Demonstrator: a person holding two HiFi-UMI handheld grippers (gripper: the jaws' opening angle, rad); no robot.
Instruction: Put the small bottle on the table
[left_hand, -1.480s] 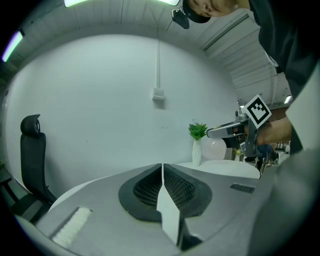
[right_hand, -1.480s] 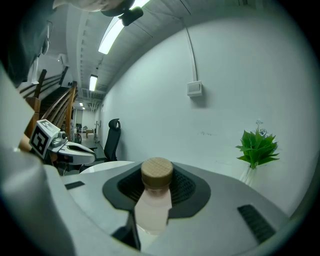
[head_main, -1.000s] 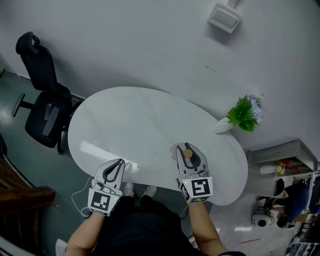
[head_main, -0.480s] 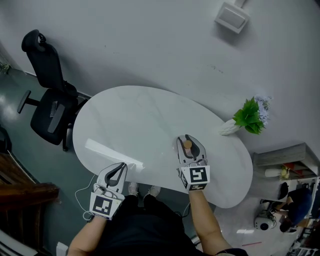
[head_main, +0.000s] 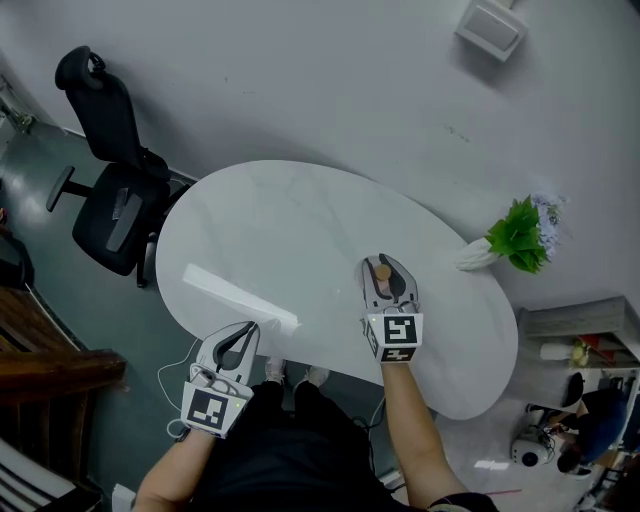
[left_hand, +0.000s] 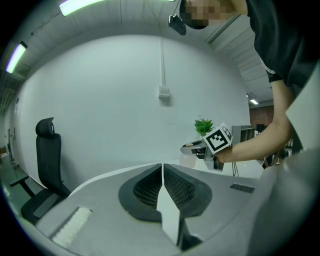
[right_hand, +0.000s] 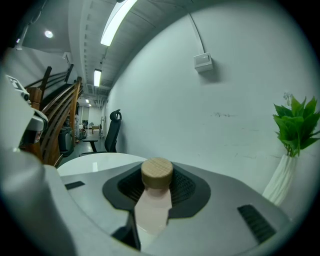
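Two grippers over white table (head_main: 270, 230). Right gripper (head_main: 383, 264): jaws clamped on small bottle (right_hand: 154, 207), pale pink with wooden cap (right_hand: 157, 172), upright over the table's near-right part. Base contact unclear, probably not down. Left gripper (head_main: 241, 332): jaws pressed together, empty, at the near edge.

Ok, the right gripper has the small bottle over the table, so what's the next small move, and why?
Probably lower the right gripper straight down until the small bottle rests on the table, and only then open. Its jaws clamp the bottle upright, wooden cap up, above bare tabletop; whether the base touches yet does not show.
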